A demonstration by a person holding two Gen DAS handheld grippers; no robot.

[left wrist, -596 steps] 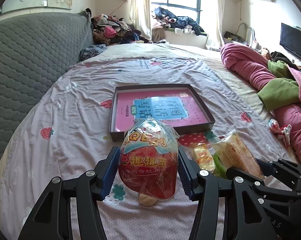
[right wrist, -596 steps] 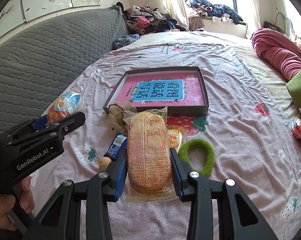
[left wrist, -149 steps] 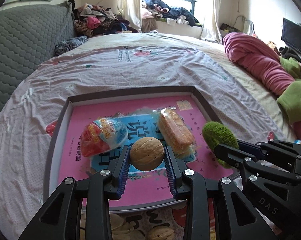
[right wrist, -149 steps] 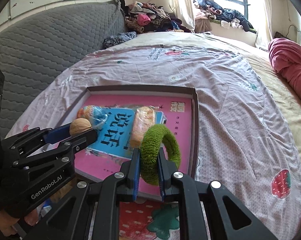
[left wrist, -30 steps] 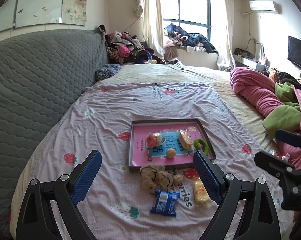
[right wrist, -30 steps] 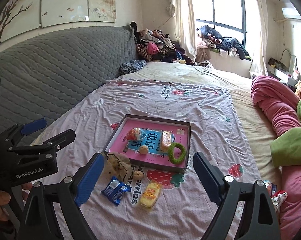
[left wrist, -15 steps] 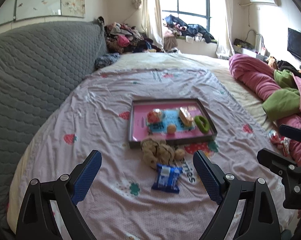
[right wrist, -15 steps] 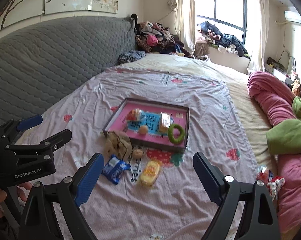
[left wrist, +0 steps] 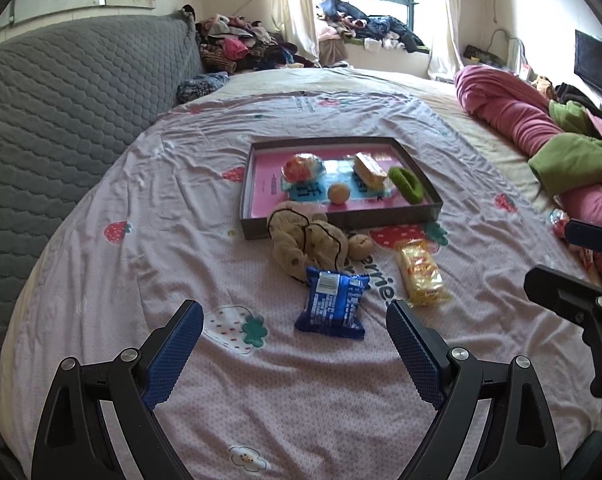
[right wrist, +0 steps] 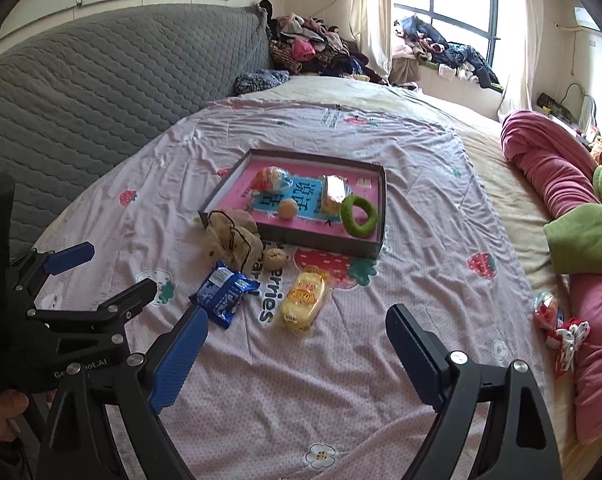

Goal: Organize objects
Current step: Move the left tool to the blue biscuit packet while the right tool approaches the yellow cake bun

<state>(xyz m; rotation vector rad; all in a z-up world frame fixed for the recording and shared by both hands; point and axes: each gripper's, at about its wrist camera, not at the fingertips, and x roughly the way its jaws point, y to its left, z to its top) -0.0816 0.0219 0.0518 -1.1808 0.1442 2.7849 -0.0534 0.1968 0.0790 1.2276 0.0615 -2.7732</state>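
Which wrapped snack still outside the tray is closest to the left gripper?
The blue snack packet, lying just ahead of the open left gripper; the yellow packet lies farther right.

One tray (left wrist: 341,222), two walnuts (left wrist: 338,193), four snack packets (left wrist: 332,306), one green ring (left wrist: 405,184), one beige pouch (left wrist: 305,240).

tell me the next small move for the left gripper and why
Probably lower the left gripper onto the blue packet: its jaws are open and empty, the packet lies just ahead on the sheet, outside the tray.

Both grippers, left (left wrist: 295,350) and right (right wrist: 297,350), are black frames with silver screws and blue ribbed pads (left wrist: 173,354).
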